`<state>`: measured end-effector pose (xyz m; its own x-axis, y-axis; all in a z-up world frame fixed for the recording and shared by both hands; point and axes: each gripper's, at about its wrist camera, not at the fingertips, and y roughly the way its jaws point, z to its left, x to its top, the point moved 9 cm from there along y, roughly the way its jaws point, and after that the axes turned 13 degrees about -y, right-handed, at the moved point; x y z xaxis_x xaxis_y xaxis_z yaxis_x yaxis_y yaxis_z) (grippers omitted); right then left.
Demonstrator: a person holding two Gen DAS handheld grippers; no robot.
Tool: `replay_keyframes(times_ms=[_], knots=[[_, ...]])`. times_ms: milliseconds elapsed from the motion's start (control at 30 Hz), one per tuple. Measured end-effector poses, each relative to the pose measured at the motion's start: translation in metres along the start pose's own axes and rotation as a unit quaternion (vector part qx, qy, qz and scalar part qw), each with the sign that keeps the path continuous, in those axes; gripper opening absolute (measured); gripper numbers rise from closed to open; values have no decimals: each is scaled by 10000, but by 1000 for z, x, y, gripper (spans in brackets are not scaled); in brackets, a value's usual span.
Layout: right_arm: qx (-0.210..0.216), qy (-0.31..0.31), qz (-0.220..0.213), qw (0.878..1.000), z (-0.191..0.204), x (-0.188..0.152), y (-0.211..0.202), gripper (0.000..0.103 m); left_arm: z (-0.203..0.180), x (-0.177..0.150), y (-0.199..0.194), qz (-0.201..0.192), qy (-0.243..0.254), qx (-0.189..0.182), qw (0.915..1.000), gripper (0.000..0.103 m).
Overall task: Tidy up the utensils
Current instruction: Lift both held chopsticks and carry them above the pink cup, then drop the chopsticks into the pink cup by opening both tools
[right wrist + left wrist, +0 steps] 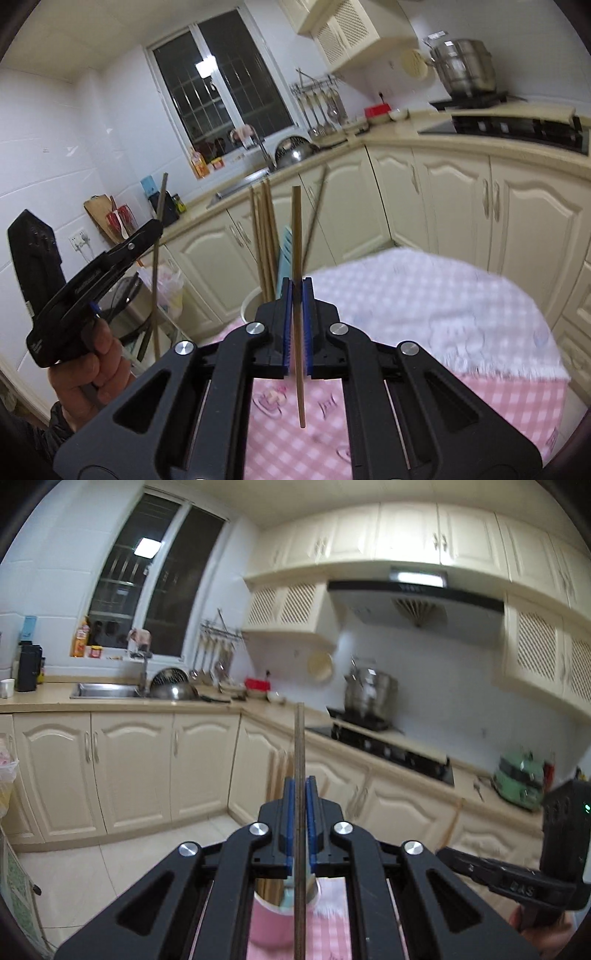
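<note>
Each tool clamps one upright chopstick: left tool (300,794), right tool (297,291); lower both steadily into the cup (251,302) near the tabletop's (424,302) edge.

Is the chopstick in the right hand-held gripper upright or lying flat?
Upright. The chopstick stands near vertical, clamped between the shut blue pads of the right hand-held gripper, its lower end hanging free above the pink checked cloth.
</note>
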<state>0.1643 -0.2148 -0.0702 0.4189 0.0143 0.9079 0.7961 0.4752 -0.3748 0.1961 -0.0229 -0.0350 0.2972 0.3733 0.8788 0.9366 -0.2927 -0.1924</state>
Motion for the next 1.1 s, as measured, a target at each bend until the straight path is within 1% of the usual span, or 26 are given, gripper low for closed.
replay_keyframes(times_ms=[100,300,433,533,600,767,933,1100], knots=[[45,-124,-220,9997,5,28,0,5,-6,25,5,-329,-68,-81,9994,5],[73,-471,-622,9969,22,85,-4,5,-27,64,23,-871,25,-272,9958,5],[76,-639,-725,9953,30,111,4,5,-38,78,33,-1090,21,-439,9931,5],[84,-684,-794,9945,32,124,9,5,-44,81,44,-1170,92,-510,9918,5],[86,-687,-822,9942,32,130,14,5,-46,82,50,-1183,168,-493,9916,5],[114,-763,-758,9941,33,134,28,5,-44,82,61,-1201,138,-500,9914,5],[185,-695,-641,9954,30,127,47,5,-37,78,74,-1218,165,-449,9914,5],[201,-616,-499,9967,26,117,63,5,-25,65,89,-1130,141,-382,9928,6]])
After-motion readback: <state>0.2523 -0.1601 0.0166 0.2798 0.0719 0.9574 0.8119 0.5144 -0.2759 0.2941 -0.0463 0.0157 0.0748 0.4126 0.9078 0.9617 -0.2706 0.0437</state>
